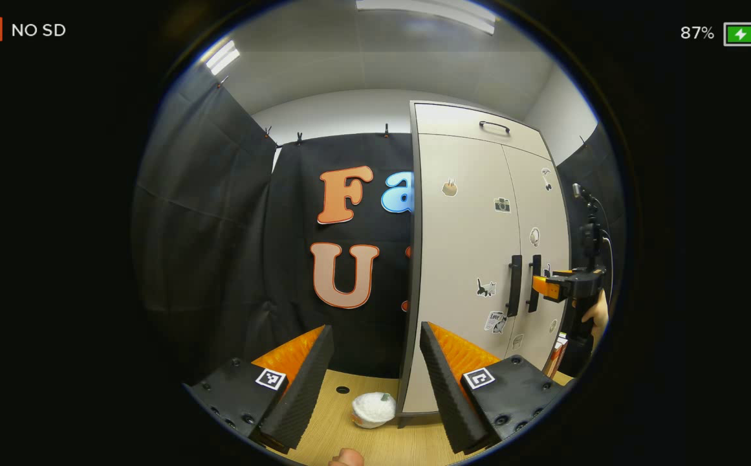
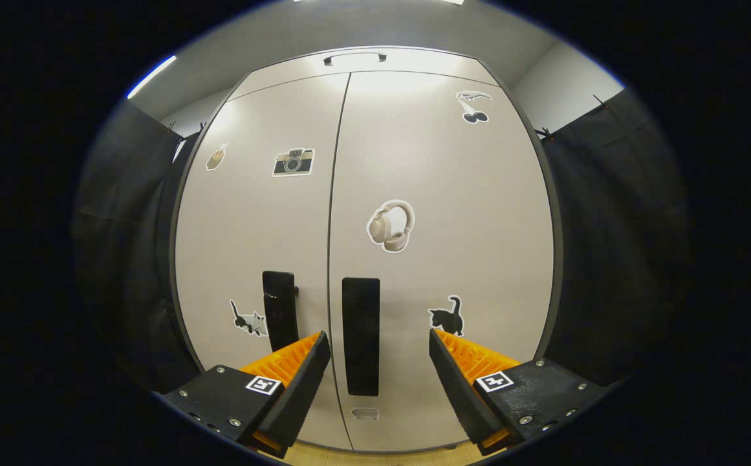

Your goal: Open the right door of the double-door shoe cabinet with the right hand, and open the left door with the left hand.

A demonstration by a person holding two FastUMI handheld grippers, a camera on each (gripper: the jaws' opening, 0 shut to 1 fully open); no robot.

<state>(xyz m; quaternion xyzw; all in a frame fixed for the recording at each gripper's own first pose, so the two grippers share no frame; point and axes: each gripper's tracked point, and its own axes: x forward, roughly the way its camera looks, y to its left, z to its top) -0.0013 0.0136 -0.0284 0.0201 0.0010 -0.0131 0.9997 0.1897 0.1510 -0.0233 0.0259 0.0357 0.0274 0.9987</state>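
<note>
A tall beige shoe cabinet [image 2: 453, 194] with two shut doors and stickers stands straight ahead in the right gripper view. The right door's black vertical handle [image 2: 360, 335] stands between the fingers of my right gripper [image 2: 378, 353], which is open and close in front of it. The left door's handle [image 2: 279, 309] is just left of it. In the left gripper view the cabinet [image 1: 462, 259] is seen at an angle on the right, with both handles [image 1: 522, 285]. My left gripper [image 1: 375, 346] is open, off to the cabinet's left. The right gripper [image 1: 546, 285] shows by the handles, held by a hand.
A wooden tabletop [image 1: 375, 440] carries the cabinet. A small white bowl-like thing [image 1: 373, 409] lies near the cabinet's left front corner. Black cloth walls close in on both sides. A top drawer with a handle [image 2: 354, 58] sits above the doors.
</note>
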